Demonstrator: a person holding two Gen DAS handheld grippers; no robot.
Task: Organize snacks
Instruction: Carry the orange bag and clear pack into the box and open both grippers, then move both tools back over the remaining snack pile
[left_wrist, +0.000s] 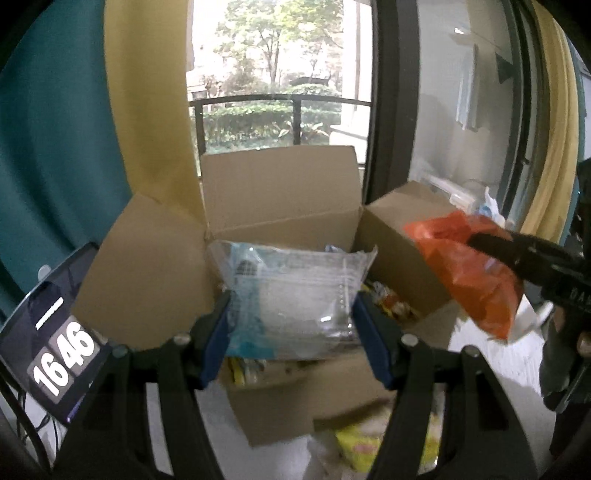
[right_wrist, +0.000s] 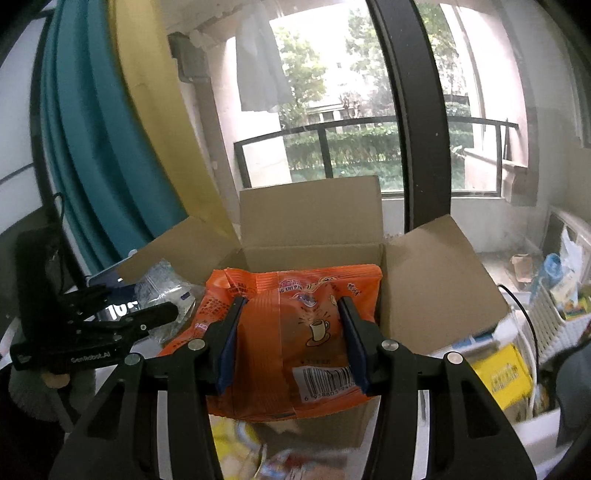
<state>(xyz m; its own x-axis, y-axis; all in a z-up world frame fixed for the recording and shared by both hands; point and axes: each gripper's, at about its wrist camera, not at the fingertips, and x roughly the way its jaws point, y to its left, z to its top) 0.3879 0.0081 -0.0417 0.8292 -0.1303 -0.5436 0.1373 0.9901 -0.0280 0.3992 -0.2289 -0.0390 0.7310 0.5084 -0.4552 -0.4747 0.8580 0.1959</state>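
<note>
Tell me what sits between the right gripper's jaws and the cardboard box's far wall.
Only the orange snack bag the right gripper clamps; behind it the cardboard box opening shows bare in the right wrist view.

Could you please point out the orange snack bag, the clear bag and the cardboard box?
Orange bag (right_wrist: 295, 332), right wrist view, printed front between the fingers.
Clear bag (left_wrist: 295, 295), left wrist view, its frosted middle.
Box (left_wrist: 280, 192), left wrist view, raised back flap.
</note>
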